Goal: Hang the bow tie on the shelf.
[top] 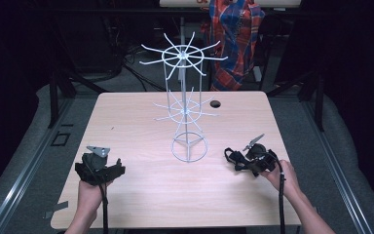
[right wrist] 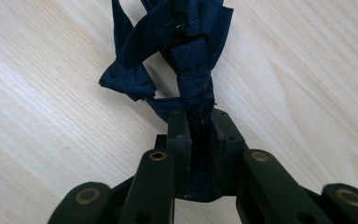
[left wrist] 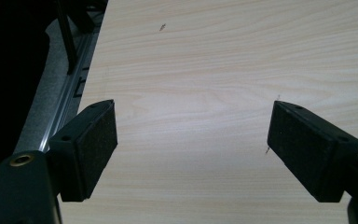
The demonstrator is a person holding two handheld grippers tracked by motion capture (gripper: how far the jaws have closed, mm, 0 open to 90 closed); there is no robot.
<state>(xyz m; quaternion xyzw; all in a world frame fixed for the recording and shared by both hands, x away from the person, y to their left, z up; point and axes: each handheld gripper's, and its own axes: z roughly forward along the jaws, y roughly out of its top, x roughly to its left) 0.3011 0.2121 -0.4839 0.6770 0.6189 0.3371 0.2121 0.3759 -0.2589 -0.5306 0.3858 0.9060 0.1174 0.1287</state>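
Note:
A dark blue cloth strap (right wrist: 186, 56), knotted and looped, lies on the light wooden table (top: 141, 190). My right gripper (right wrist: 199, 116) is shut on one end of it, the fabric pinched between both pads. From above, the strap (top: 233, 157) sticks out to the left of that gripper (top: 241, 160) at the table's right front. Over at the left front, my left gripper (top: 100, 168) is held open; its two black pads (left wrist: 98, 140) stand wide apart over bare wood with nothing between them. A white wire rack (top: 185, 97) with two tiers of radiating hooks stands upright at the table's middle.
A small round hole (top: 215, 104) sits in the tabletop behind the rack. A plaid shirt (top: 236, 34) hangs beyond the far edge. A grey floor and a metal rail (left wrist: 65, 107) run along the table's left side.

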